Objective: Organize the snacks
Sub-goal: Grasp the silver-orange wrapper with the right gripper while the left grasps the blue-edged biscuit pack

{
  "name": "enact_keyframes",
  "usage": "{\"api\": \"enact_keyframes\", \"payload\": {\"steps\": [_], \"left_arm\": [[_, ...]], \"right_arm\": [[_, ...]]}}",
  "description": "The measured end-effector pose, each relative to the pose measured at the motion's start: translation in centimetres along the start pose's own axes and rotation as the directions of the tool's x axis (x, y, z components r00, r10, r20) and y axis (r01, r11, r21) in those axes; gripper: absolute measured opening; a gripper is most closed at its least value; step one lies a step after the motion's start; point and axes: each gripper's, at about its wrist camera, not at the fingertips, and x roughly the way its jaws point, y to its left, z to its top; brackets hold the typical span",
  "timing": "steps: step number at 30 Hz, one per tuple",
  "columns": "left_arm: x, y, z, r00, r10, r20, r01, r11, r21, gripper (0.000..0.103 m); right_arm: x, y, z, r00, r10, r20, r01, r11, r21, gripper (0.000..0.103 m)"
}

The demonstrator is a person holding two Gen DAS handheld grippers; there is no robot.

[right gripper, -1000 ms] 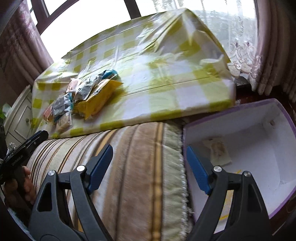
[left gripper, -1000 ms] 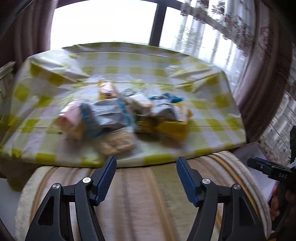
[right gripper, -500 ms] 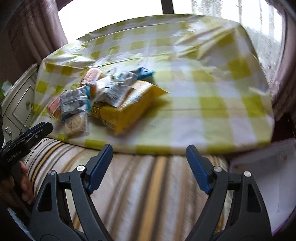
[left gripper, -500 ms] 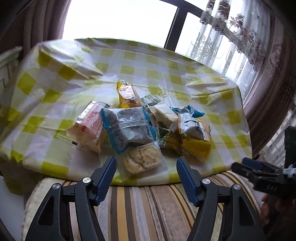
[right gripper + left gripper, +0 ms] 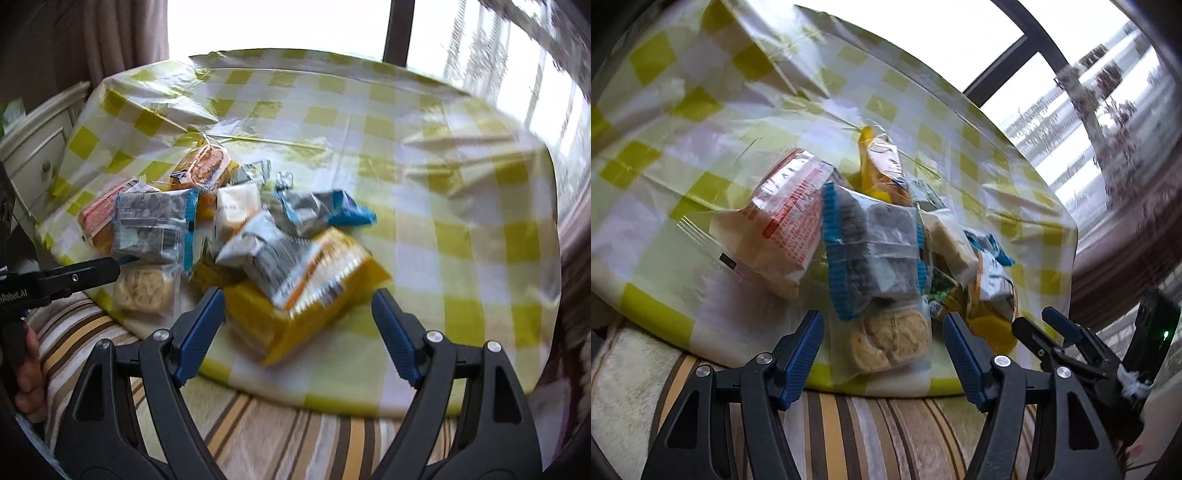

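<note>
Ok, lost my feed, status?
Left gripper open over cookie pack. Right gripper open near yellow bag. Snack pile untouched, nothing blocking.

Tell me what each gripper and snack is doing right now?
Left hand-held gripper: open, empty, cookie pack between its fingers.
Right hand-held gripper: open, empty, at the yellow bag.
Cookie pack: sealed, lying flat at the pile's near edge.
Yellow bag: lying flat, silver packet on top.
Blue-edged pack: sealed, resting on other snacks.
Tablecloth: spread out, wrinkled.
</note>
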Motion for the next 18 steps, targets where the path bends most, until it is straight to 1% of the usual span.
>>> {"api": "enact_keyframes", "payload": {"steps": [3,8,14,16,18], "left_arm": [[0.4,0.5,0.4,1.000,-0.009,0.012,0.010,0.999,-0.038,0.067],[1.1,0.5,1.2,0.999,-0.017,0.035,0.020,0.997,-0.069,0.067],[2.3,0.4,2.1,0.998,-0.045,0.049,0.049,0.993,-0.103,0.067],[2.7,0.5,2.2,0.998,-0.046,0.050,0.051,0.993,-0.106,0.060],[3.2,0.6,2.3,0.998,-0.049,0.039,0.053,0.992,-0.116,0.056]], "right_arm": [[0.9,0.6,0.8,1.000,-0.006,0.011,0.006,0.999,-0.044,0.083],[2.5,1.4,1.9,1.000,-0.012,0.017,0.013,0.995,-0.097,0.083],[4.0,1.6,2.3,1.000,-0.002,0.004,0.002,0.992,-0.122,0.083],[4.5,1.5,2.3,1.000,0.009,-0.009,-0.010,0.993,-0.116,0.083],[4.8,1.3,2.3,1.000,0.020,-0.016,-0.022,0.995,-0.102,0.083]]}}
